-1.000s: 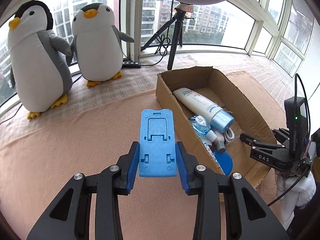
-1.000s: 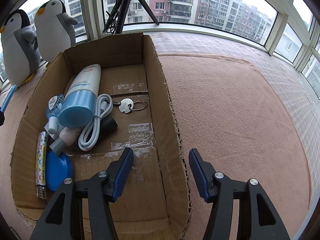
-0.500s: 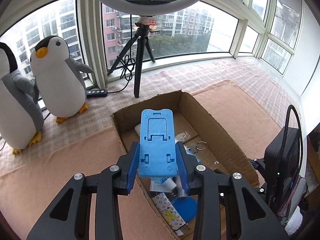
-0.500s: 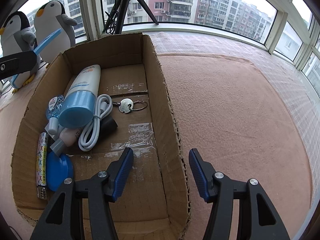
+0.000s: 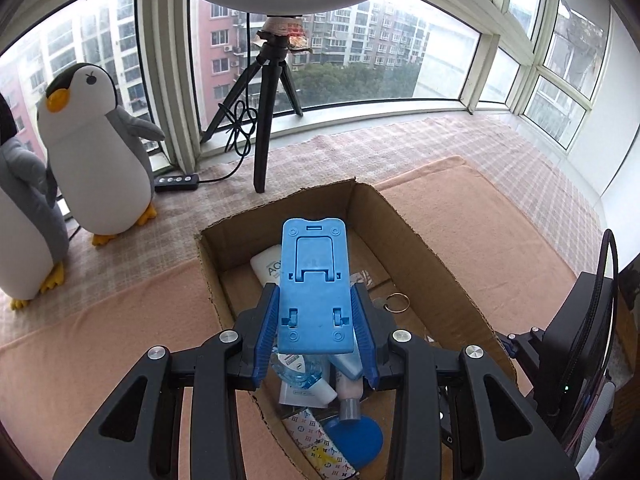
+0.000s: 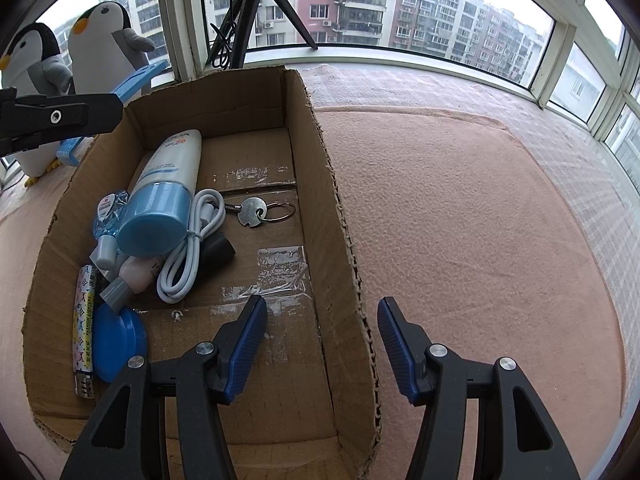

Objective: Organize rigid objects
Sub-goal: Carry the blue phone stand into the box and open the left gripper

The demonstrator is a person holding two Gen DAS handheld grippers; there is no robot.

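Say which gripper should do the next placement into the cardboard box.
Left. The left gripper already clamps the blue plastic phone stand above the open brown cardboard box. The right gripper is open, empty, straddling the box's right wall.

Both wrist views look down from close above into the cardboard box [image 5: 420,240] [image 6: 320,184] (from opposite long sides).

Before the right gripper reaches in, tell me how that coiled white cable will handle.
The white cable likely stays bundled, since a tie cinches its loops. It looks light and floppy, so it should sag from the right hand-held gripper. It leans on the blue-capped tube, which might roll.
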